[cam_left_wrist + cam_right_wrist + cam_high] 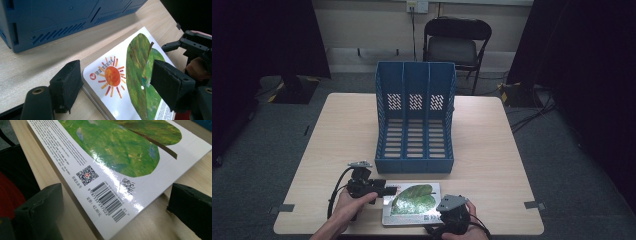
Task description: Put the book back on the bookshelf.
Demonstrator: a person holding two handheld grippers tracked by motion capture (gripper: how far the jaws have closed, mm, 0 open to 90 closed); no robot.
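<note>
The book lies flat on the desk just before the empty blue rack. Left claw and right claw gape at opposite corners, gripping nothing; likely filing remains undone.

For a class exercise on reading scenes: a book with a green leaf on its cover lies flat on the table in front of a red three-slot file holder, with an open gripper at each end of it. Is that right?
Not quite. The file holder is blue, not red, as the high view shows. The rest stands: the book lies flat on the table in front of it, with the left gripper and the right gripper open at its ends.
</note>
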